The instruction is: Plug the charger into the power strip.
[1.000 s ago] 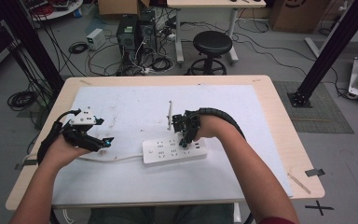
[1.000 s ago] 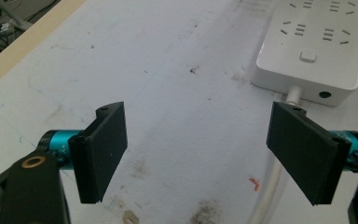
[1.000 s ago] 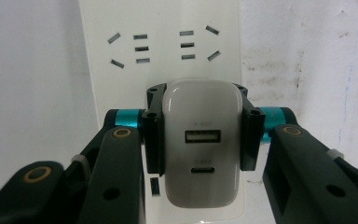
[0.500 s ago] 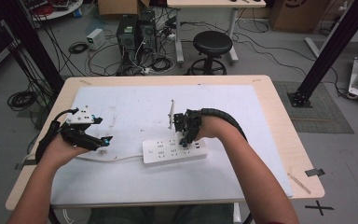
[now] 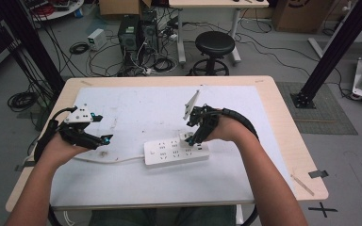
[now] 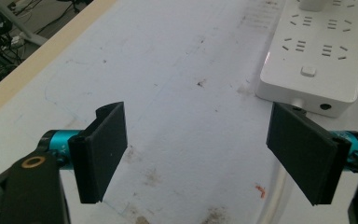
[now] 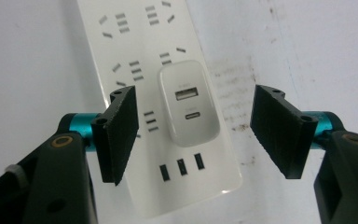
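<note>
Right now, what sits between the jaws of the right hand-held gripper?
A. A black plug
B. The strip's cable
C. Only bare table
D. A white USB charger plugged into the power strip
D: in the right gripper view the open jaws of the right hand-held gripper flank a white charger with two USB ports, seated in the power strip.

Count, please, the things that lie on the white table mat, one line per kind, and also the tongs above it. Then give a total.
Power strip: 1
Charger plugged into it: 1
Tongs, left and right, both open: 2
Total: 4
</note>
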`<state>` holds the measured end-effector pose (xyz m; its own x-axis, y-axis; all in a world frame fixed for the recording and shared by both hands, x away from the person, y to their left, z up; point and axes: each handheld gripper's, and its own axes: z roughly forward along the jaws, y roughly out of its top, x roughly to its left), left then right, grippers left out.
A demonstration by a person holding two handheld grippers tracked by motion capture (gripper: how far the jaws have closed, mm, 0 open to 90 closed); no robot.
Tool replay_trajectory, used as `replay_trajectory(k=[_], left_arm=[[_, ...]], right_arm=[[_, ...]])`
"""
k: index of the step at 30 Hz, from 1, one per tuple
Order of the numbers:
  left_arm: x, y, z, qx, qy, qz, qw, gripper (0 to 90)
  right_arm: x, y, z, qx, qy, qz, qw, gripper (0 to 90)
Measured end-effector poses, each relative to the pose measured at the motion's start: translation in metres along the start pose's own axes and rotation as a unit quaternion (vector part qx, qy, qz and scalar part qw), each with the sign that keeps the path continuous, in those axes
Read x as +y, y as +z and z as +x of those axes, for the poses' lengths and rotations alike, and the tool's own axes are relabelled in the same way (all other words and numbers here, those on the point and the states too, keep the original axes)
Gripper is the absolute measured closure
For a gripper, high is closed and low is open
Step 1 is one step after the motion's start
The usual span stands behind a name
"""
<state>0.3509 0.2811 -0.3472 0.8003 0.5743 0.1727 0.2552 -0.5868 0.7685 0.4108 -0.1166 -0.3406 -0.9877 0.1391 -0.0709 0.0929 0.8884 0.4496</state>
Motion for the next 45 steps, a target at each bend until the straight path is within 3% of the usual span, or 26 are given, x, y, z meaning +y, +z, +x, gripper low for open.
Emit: replay_trajectory(k=[2,3,4,5,11,12,14,15,17,18,20,24,25,36,45], left_arm=[[0.0,-0.001,0.0,-0.001,0.003,-0.001,1.0,20.3],[0.0,-0.001,0.0,-0.001,0.003,-0.001,1.0,20.3],[0.0,-0.002,0.0,-0.003,0.003,-0.009,0.9999,20.3],[0.0,-0.002,0.0,-0.003,0.002,-0.013,0.9999,20.3],[0.001,-0.003,0.001,-0.01,0.007,-0.034,0.9993,20.3],[0.001,-0.003,0.002,-0.011,0.008,-0.035,0.9993,20.3],[0.001,-0.002,0.002,-0.013,0.01,-0.039,0.9991,20.3],[0.001,-0.002,0.002,-0.013,0.01,-0.039,0.9991,20.3],[0.001,0.0,0.002,-0.016,0.013,-0.044,0.9988,20.3],[0.001,0.0,0.002,-0.016,0.013,-0.044,0.9988,20.3],[0.001,0.0,0.002,-0.017,0.012,-0.053,0.9984,20.3],[0.001,0.0,0.002,-0.017,0.012,-0.053,0.9984,20.3],[-0.001,0.0,0.003,-0.016,0.008,-0.072,0.9972,20.3],[-0.001,0.002,0.001,-0.015,0.005,-0.064,0.9978,20.3],[-0.001,0.002,0.001,-0.016,0.005,-0.065,0.9978,20.3]], right_arm=[[-0.002,-0.002,0.001,-0.004,0.003,-0.01,0.9999,32.0],[-0.008,-0.006,0.004,-0.009,0.017,-0.034,0.9992,32.0],[-0.008,-0.006,0.004,-0.009,0.017,-0.034,0.9992,29.4],[-0.015,-0.012,0.008,-0.02,0.03,-0.068,0.9971,27.3],[-0.023,-0.02,0.015,-0.033,0.054,-0.107,0.9922,23.0],[-0.031,-0.027,0.02,-0.049,0.074,-0.139,0.9862,20.8],[-0.036,-0.029,0.023,-0.053,0.08,-0.158,0.9827,20.8],[-0.036,-0.029,0.023,-0.053,0.08,-0.158,0.9827,20.8],[-0.044,-0.032,0.027,-0.055,0.099,-0.182,0.9768,20.3],[-0.044,-0.032,0.027,-0.055,0.099,-0.182,0.9768,20.3],[-0.053,-0.033,0.029,-0.062,0.114,-0.197,0.9718,18.7],[-0.054,-0.033,0.029,-0.062,0.114,-0.199,0.9713,18.7],[-0.061,-0.033,0.028,-0.065,0.123,-0.212,0.9673,18.7],[-0.064,-0.037,0.026,-0.066,0.128,-0.226,0.9634,18.7],[-0.065,-0.038,0.027,-0.071,0.13,-0.225,0.9631,18.7]])
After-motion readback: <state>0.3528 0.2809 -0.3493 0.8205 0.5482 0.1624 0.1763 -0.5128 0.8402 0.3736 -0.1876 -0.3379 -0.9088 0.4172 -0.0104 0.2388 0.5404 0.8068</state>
